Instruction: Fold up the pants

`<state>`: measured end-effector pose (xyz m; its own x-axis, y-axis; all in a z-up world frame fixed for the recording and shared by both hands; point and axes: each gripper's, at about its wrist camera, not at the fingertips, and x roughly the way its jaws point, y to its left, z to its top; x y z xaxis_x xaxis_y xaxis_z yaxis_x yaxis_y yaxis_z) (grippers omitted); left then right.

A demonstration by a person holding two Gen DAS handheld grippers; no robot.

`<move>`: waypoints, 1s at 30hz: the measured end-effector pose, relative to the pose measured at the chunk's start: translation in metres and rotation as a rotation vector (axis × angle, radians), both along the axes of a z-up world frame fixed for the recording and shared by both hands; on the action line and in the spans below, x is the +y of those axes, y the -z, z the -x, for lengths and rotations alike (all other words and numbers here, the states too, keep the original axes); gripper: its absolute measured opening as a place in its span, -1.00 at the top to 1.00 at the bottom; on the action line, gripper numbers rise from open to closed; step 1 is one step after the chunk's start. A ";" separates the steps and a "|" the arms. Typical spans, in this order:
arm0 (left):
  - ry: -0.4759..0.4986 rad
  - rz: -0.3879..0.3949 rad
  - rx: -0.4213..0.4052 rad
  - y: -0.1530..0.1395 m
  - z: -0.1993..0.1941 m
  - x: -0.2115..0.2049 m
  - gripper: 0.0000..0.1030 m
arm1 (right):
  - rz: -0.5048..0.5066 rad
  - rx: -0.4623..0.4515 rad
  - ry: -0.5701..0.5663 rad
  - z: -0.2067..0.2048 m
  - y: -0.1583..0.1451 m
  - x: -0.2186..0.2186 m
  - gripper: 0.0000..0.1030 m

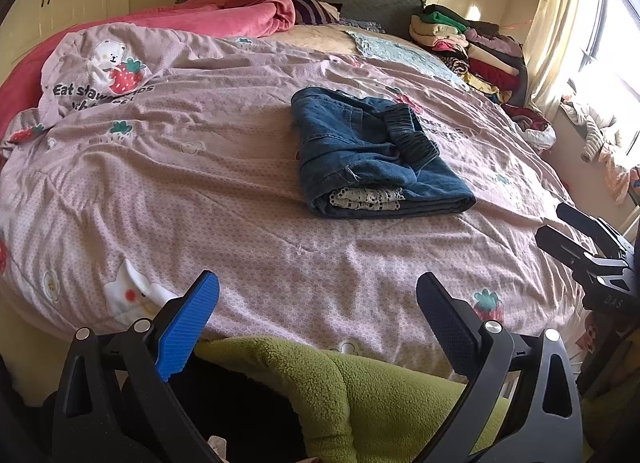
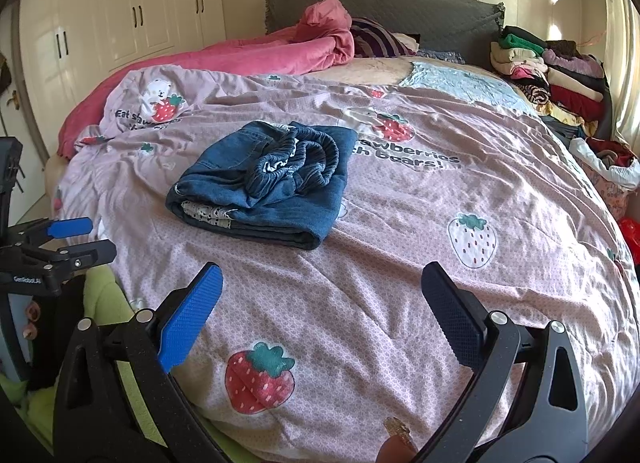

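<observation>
Both hand-held grippers, left (image 1: 318, 299) and right (image 2: 322, 291), are hanging wide open near the folded pants (image 1: 374, 155); the bedcover (image 2: 400, 223) beneath is reading "strawberries"

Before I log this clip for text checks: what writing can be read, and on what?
"Eat straw...": duvet cover, by the bear print, partly creased.
"...strawberries ...ch bears!": duvet cover, beside the folded jeans.
"GenRobot.AI": left gripper, right wrist view.
"DAS": right gripper, left wrist view, faint.
</observation>
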<state>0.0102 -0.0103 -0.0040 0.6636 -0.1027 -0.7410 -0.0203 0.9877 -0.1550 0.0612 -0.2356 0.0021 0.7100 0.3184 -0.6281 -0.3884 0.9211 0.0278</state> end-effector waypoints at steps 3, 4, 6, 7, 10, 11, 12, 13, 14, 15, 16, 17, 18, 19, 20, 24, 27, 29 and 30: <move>-0.001 0.000 0.000 0.000 0.001 0.000 -0.91 | 0.000 -0.001 -0.001 0.000 0.000 0.000 -0.82; 0.000 0.000 0.000 0.000 0.000 0.000 -0.91 | 0.000 -0.001 -0.001 0.000 0.000 0.000 -0.82; 0.000 0.000 0.000 0.000 0.000 0.000 -0.91 | 0.000 -0.002 -0.001 0.000 0.000 0.000 -0.82; 0.001 -0.001 0.000 0.000 0.000 0.000 -0.91 | 0.000 -0.001 -0.001 0.000 0.000 0.001 -0.82; 0.001 0.002 -0.001 0.000 0.000 0.000 -0.91 | 0.000 -0.001 -0.001 0.000 -0.001 0.001 -0.82; 0.002 0.003 -0.002 0.000 0.000 0.000 -0.91 | 0.000 -0.001 -0.001 0.000 0.000 0.001 -0.82; 0.002 0.003 -0.002 0.000 0.001 0.000 -0.91 | 0.002 -0.001 -0.001 0.000 0.000 0.001 -0.82; 0.002 0.004 -0.002 0.000 0.000 0.001 -0.91 | 0.002 -0.001 0.000 0.000 -0.001 0.001 -0.82; 0.001 0.003 -0.001 0.000 0.000 0.001 -0.91 | 0.000 -0.002 0.000 0.000 0.000 0.001 -0.82; 0.002 0.003 -0.002 0.000 0.001 0.001 -0.91 | 0.000 -0.001 -0.001 0.000 0.000 0.001 -0.82; 0.001 0.002 -0.002 0.000 0.001 0.001 -0.91 | 0.002 -0.002 0.000 0.000 0.000 0.001 -0.82; 0.001 0.002 -0.001 0.000 0.000 0.001 -0.91 | 0.001 -0.001 -0.001 0.000 0.000 0.001 -0.82; 0.001 0.002 -0.001 0.000 0.000 0.001 -0.91 | 0.001 0.000 0.000 0.000 0.000 0.001 -0.82; 0.000 0.001 -0.001 0.000 0.000 0.001 -0.91 | 0.001 0.000 0.000 0.000 -0.001 0.001 -0.82; -0.001 0.000 0.000 0.000 0.001 0.001 -0.91 | 0.001 0.000 0.000 0.000 0.000 0.001 -0.82; -0.002 0.000 0.001 0.000 0.001 0.001 -0.91 | 0.002 -0.002 0.000 0.000 0.000 0.001 -0.82; -0.002 0.000 0.003 -0.001 0.001 0.001 -0.91 | 0.003 -0.002 0.001 0.000 -0.001 0.001 -0.82; -0.005 -0.002 0.006 0.000 0.001 0.002 -0.91 | 0.003 -0.002 0.001 0.000 -0.001 0.001 -0.82; -0.007 -0.003 0.007 -0.001 0.002 0.002 -0.91 | 0.003 -0.002 0.003 0.000 -0.001 0.000 -0.82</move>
